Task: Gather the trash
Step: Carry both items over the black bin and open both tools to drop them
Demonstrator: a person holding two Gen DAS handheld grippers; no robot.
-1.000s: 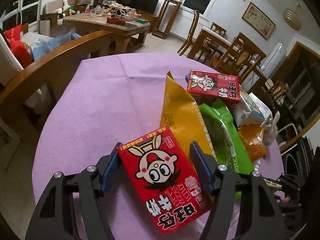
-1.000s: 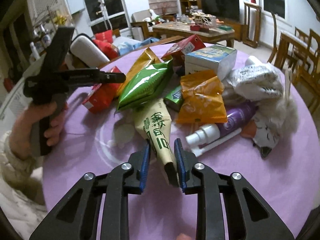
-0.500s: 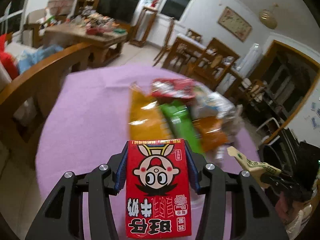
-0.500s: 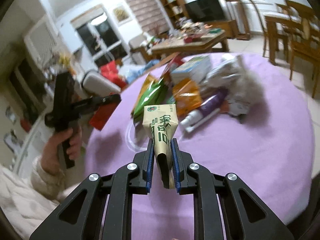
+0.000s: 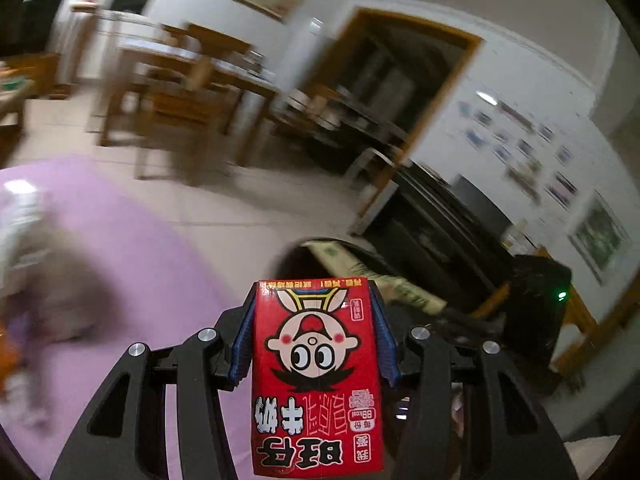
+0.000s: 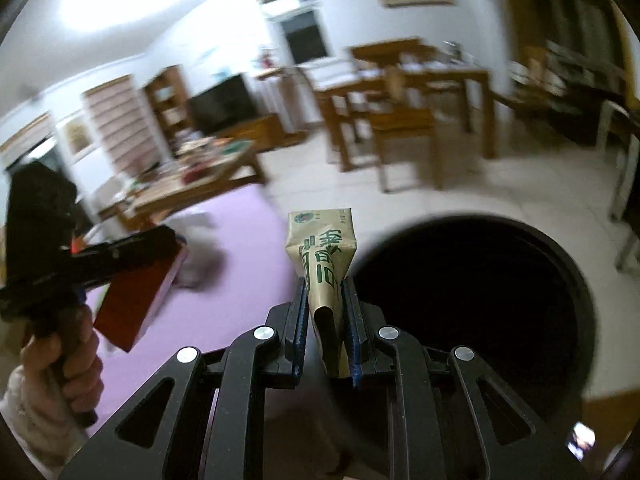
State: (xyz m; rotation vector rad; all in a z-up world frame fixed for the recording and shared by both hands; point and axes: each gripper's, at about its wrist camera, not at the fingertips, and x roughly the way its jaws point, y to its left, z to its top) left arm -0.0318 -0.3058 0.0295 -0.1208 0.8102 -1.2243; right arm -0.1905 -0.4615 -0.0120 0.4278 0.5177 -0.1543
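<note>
You hold a piece of trash in each gripper, both lifted clear of the purple table [image 6: 240,248]. A round black bin [image 6: 472,300] stands on the floor just beside the table's edge, its dark mouth open upward.

Your right gripper [image 6: 326,320] has its fingers closed flat on a tan paper pouch [image 6: 322,252] with green lettering. The pouch's long axis runs straight out along the fingers, its wide sealed end pointing away from you, right beside the bin's near rim.

Your left gripper [image 5: 314,336] is clamped on the two sides of a red milk carton [image 5: 316,376] with a cartoon face. The carton's long axis also runs along the fingers; its print reads upside down. It hangs over the table edge, short of the bin.

To do this step well, I would carry each item fully over the bin's mouth before you loosen the fingers, pouch first since it is nearer. Tip the far end downward so it falls inside, not onto the rim.
</note>
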